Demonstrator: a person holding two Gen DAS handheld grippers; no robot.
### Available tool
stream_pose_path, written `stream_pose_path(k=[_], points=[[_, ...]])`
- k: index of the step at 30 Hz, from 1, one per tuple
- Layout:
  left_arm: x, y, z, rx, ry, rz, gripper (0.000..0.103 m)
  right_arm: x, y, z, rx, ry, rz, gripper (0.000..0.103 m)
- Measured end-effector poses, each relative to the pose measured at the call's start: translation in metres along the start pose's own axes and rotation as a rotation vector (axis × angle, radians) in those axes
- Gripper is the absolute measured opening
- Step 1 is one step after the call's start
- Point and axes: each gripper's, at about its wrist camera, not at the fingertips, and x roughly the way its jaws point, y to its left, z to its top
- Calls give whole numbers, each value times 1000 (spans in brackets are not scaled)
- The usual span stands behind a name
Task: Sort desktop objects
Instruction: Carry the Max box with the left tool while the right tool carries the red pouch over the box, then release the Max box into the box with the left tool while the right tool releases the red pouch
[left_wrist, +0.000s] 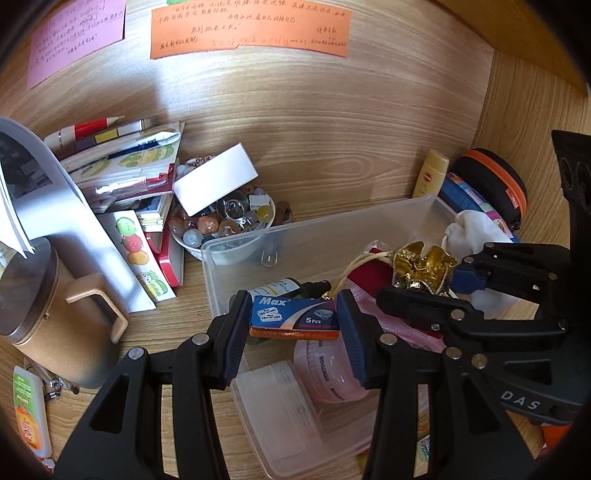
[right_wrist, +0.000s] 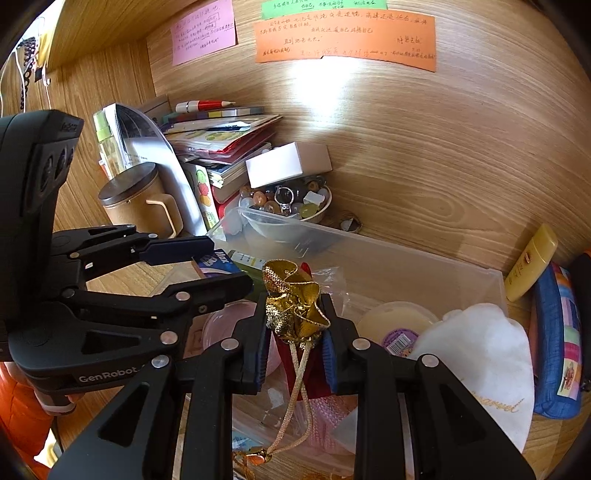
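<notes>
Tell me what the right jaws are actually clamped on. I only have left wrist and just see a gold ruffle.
Observer: The right gripper is shut on the neck of a gold pouch. A red body hangs below, between the jaws.
Operator: Cord loose?
Observer: Yes. The gold cord dangles down to a small ornament near the bottom of the frame.
Operator: Anything in the bin behind that gripper?
Observer: A round pale-yellow tub with a barcode label lies in the clear bin, beside the white pouch.
</notes>
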Motion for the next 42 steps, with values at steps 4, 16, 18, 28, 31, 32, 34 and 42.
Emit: stream_pose_path(k=[4, 16, 18, 28, 31, 32, 34, 42], points=[[3, 2, 0, -5, 10, -1, 47, 2, 2, 1, -15, 2, -5, 23], [8, 8, -2, -35, 32, -33, 47, 2, 12, 0, -73, 4, -53, 27], [7, 10, -1, -40, 34, -33, 47, 0, 12, 0, -78, -2, -65, 32], [-6, 12, 0, -44, 24, -24, 50, -15, 15, 4, -99, -58, -135, 54], [-9, 14, 0, -52, 21, -23, 58, -21, 16, 4, -103, -71, -153, 58], [-10, 15, 0, -54, 17, -20, 63, -23, 15, 4, -102, -75, -159, 62], [-14, 16, -2, -62, 6, -19, 69, -28, 15, 4, -102, -90, -175, 69], [-32, 13, -5, -59, -38, 21, 86, -50, 25, -3, -148, -122, -241, 83]])
